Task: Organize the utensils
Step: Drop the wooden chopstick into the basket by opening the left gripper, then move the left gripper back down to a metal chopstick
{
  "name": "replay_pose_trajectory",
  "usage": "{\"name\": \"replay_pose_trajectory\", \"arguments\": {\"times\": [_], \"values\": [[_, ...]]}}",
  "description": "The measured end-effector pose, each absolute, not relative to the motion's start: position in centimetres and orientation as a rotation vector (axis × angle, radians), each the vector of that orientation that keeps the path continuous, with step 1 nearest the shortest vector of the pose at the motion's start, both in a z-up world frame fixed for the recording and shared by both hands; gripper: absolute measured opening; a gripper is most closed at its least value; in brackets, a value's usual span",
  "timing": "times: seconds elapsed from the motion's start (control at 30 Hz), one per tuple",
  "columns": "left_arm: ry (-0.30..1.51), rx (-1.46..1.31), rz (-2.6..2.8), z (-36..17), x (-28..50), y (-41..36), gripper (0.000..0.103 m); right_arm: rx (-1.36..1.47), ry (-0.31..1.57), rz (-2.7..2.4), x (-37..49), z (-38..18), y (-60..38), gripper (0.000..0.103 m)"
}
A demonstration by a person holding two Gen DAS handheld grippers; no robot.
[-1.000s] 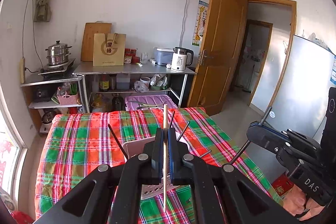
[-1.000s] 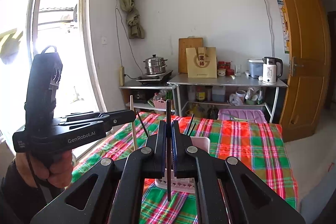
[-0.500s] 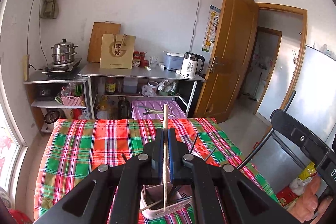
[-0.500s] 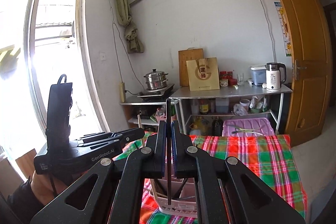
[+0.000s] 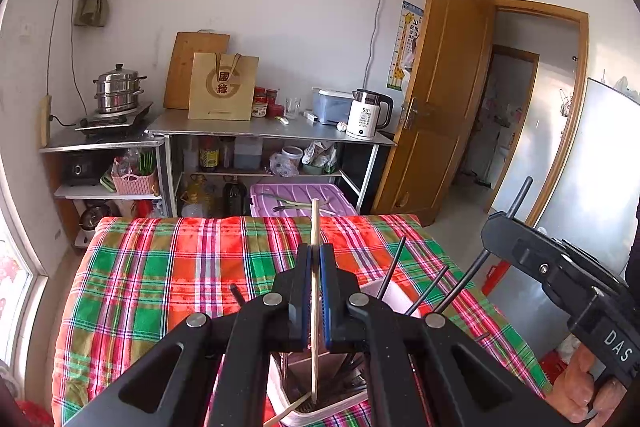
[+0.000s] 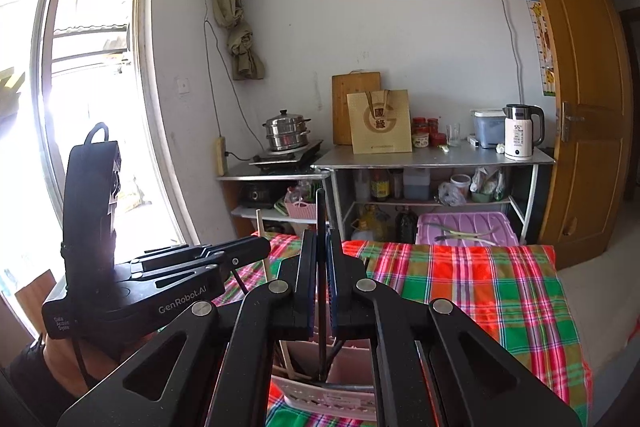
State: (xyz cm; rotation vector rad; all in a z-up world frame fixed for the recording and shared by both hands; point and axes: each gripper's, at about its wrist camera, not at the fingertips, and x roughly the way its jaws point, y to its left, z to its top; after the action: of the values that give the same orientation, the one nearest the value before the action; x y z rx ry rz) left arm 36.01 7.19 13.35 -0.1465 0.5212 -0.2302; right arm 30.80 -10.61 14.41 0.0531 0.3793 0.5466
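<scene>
My left gripper [image 5: 315,255] is shut on a pale wooden chopstick [image 5: 315,227] held upright; its lower end reaches down into a pink perforated utensil holder [image 5: 320,413] on the plaid table. Several black chopsticks [image 5: 394,269] lean out of that holder. My right gripper [image 6: 320,243] is shut on a black chopstick [image 6: 321,211], also upright, with its lower end inside the same holder [image 6: 328,401]. In the right wrist view the left gripper's body [image 6: 160,287] is at the left; in the left wrist view the right gripper's body [image 5: 560,283] is at the right.
The table wears a red-green plaid cloth [image 5: 168,275]. Behind it stand a purple bin [image 5: 296,197], a steel shelf [image 5: 272,131] with a kettle [image 5: 366,115] and paper bag, and a steamer pot [image 5: 118,89]. A wooden door [image 5: 436,87] stands open at the right; a window [image 6: 80,87] at left.
Both grippers have moved toward the holder and down with their chopsticks; the holder has slid from ahead of the fingers to directly beneath them, and the chopstick ends now sit inside it.
</scene>
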Motion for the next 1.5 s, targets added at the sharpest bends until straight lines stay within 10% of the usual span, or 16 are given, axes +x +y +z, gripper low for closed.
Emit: {"name": "replay_pose_trajectory", "arguments": {"times": [1.5], "values": [[0.502, -0.172, -0.159, 10.7, 14.9, 6.3, 0.018, 0.007, 0.433, 0.443, 16.2, 10.9, -16.6, 0.019]]}}
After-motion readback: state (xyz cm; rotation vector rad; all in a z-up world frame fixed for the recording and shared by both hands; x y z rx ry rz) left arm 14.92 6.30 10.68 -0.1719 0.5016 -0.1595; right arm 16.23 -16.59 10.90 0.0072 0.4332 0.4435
